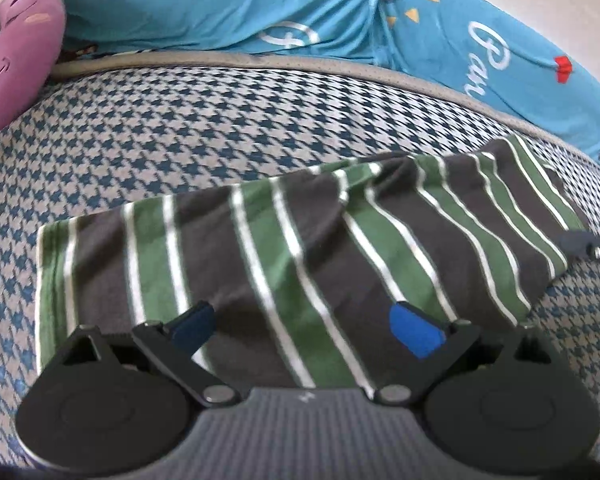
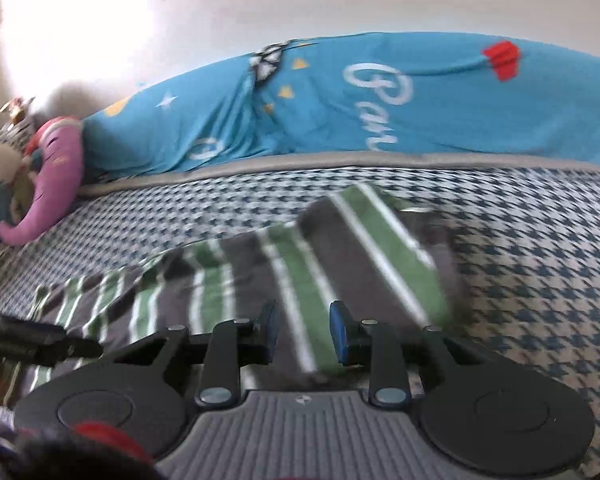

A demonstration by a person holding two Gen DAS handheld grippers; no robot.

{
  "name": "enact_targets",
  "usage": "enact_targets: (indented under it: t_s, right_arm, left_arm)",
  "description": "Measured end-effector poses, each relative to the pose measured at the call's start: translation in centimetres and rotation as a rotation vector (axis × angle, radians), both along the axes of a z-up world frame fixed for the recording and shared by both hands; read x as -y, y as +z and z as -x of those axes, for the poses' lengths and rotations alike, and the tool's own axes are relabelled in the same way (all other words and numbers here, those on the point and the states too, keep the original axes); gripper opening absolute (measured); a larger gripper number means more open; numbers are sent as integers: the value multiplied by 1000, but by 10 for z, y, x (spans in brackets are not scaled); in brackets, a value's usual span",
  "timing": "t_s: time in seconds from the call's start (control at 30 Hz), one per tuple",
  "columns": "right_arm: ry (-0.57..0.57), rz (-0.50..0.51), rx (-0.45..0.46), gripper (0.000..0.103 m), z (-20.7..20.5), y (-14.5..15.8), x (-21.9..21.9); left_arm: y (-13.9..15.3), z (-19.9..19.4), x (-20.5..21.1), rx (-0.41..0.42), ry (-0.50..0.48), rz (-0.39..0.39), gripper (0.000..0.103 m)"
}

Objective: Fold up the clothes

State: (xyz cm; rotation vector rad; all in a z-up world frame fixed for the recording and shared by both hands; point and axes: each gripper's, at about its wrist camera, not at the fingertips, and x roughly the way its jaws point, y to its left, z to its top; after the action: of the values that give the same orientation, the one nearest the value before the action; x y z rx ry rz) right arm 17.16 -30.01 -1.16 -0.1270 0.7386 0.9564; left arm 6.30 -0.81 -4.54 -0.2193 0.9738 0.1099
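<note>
A green, grey and white striped garment [image 1: 292, 248] lies folded in a long band on the houndstooth bed cover [image 1: 160, 132]. My left gripper [image 1: 304, 328] hovers over its near edge, jaws wide open, nothing between the blue pads [image 1: 416, 330]. The tip of the other gripper [image 1: 588, 246] shows at the garment's right end. In the right wrist view the striped garment [image 2: 300, 272] is motion-blurred, its right end slightly raised. My right gripper [image 2: 306, 334] sits over that end with a narrower gap and no cloth between the pads. The left gripper [image 2: 40, 344] shows at the left edge.
A bright blue duvet [image 1: 300, 12] with white script is heaped along the far side against the wall [image 2: 260, 0]. A purple plush cushion [image 1: 16, 52] lies at the far left, with soft toys [image 2: 8, 172] beside it. Houndstooth cover extends right of the garment [image 2: 540, 260].
</note>
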Motion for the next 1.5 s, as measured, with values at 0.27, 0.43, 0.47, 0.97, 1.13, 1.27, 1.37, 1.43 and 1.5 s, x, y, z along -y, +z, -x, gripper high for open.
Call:
enact_targets:
  t_s: [0.27, 0.43, 0.47, 0.97, 1.13, 1.27, 1.37, 1.43, 1.5]
  right_arm:
    - [-67, 0, -33, 28, -29, -12, 6]
    - [-128, 34, -43, 28, -47, -26, 6]
    - [-136, 40, -53, 27, -51, -29, 6]
    - [-191, -73, -10, 25, -51, -8, 26]
    - [-243, -64, -25, 30, -56, -15, 27]
    - [-257, -57, -21, 41, -59, -20, 26]
    - [-266, -53, -13, 47, -62, -22, 25]
    - [-273, -50, -12, 50, -64, -23, 22]
    - [-278, -51, -13, 52, -67, -25, 20]
  left_arm:
    - [-4, -4, 29, -8, -65, -24, 100]
    - [-9, -5, 38, -24, -80, -54, 103]
    - [-10, -5, 40, -28, -84, -64, 103]
    - [-3, -6, 42, -22, -96, -34, 103]
    - [0, -15, 36, -25, -37, -16, 103]
    - [2, -17, 34, -31, -10, -17, 103]
    - [2, -18, 33, -35, 5, -24, 103]
    - [3, -18, 32, -37, 14, -30, 103]
    - [3, -19, 31, -40, 24, -35, 103]
